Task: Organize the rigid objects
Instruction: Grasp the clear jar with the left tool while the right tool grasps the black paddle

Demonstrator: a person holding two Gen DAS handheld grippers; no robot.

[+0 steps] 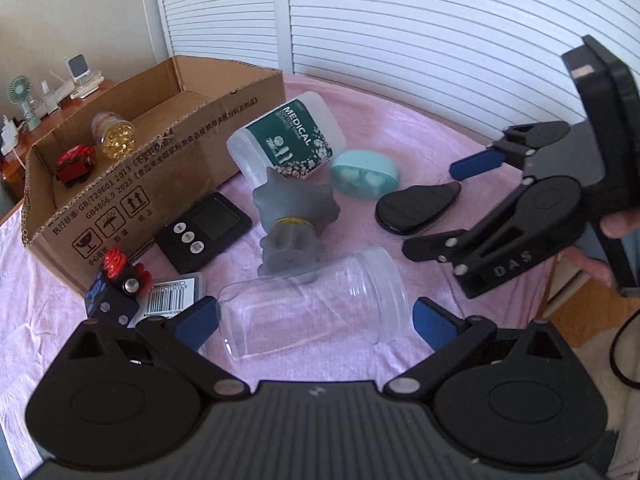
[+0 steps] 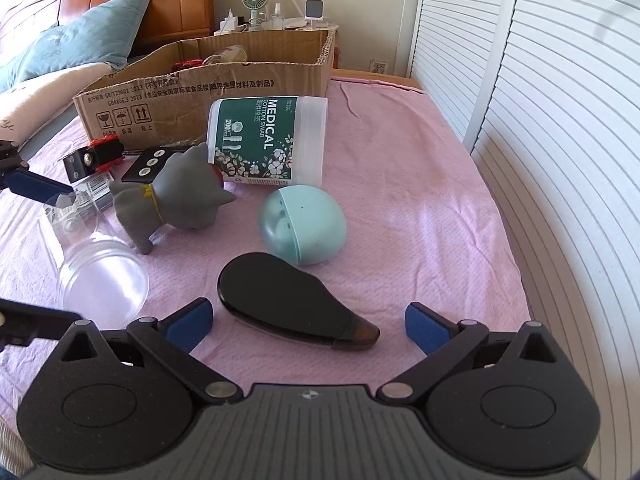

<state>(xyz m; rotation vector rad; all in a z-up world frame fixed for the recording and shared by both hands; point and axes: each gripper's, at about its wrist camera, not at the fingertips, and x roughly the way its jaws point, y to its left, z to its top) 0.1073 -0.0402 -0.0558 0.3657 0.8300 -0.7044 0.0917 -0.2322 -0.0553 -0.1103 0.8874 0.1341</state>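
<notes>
My left tool [image 1: 316,322] is spread wide with its blue pads on either side of the clear plastic jar [image 1: 316,304], which lies on its side on the pink cloth [image 1: 400,128]; I cannot tell whether the pads touch it. My right tool [image 2: 307,322] is also spread apart, gripping nothing, with the flat black teardrop-shaped piece [image 2: 288,300] lying between its fingers on the cloth. Just beyond that piece sits the pale blue egg-shaped case [image 2: 302,230], and behind it the medical cotton swab tub [image 2: 268,140] lies on its side. The grey rubber cat toy [image 2: 176,200] is tipped over between the tub and the jar. The black timer [image 1: 204,232] and a black-and-red cube [image 1: 114,292] rest near the cardboard box [image 1: 160,184], which holds a red toy [image 1: 74,164] and a bottle of yellow capsules [image 1: 114,136].
</notes>
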